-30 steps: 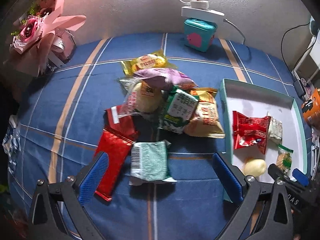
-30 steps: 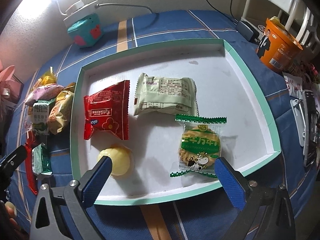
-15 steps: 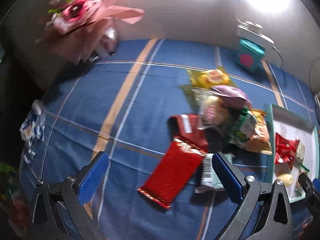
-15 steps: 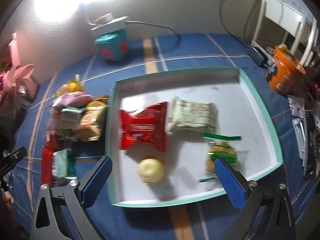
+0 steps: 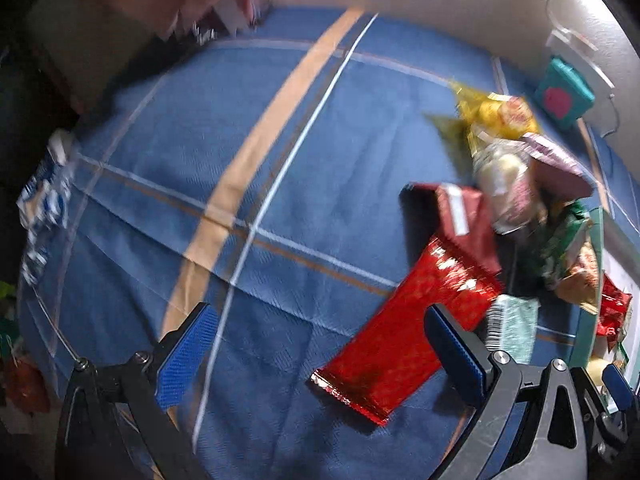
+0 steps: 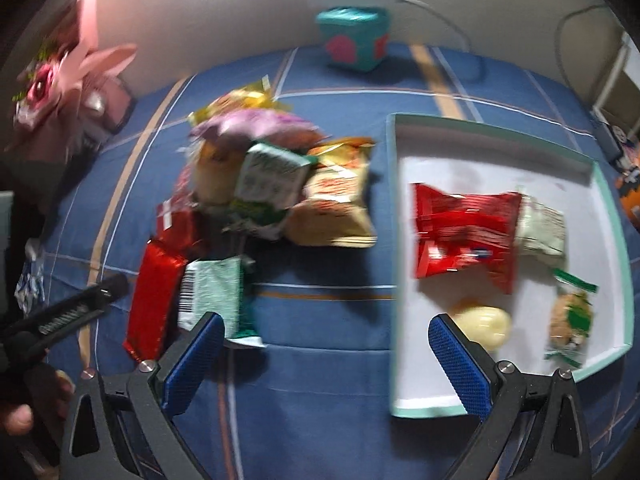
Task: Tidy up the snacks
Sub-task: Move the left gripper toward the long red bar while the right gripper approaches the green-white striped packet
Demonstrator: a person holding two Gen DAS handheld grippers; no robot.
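Blue rubber pads lined the fingers of both grippers, and both stood wide apart with nothing between them. The left gripper [image 5: 320,350] hung over the blue checked cloth [image 5: 200,152], and its right finger lay just over the long red foil packet [image 5: 404,332], which stretched on the cloth from near that finger toward the pile. The right gripper [image 6: 326,356] hung over the near edge of the cloth, between the pile and the tray; its left finger was just in front of the green-white packet with a barcode [image 6: 212,296], and its right finger covered the near left part of the white tray with a teal rim [image 6: 394,240].

Inside the tray, nearest to that finger, lay a pale yellow round snack [image 6: 486,326], beside it a small green-edged biscuit packet [image 6: 570,320], and behind them a red packet [image 6: 464,228] touching a pale green packet [image 6: 540,230].

Left of the tray, the pile of snacks [image 6: 280,184] lay heaped on the cloth, not touching the tray. Farther back stood a teal box with pink shapes [image 6: 354,38] near the wall. Both views were blurred.
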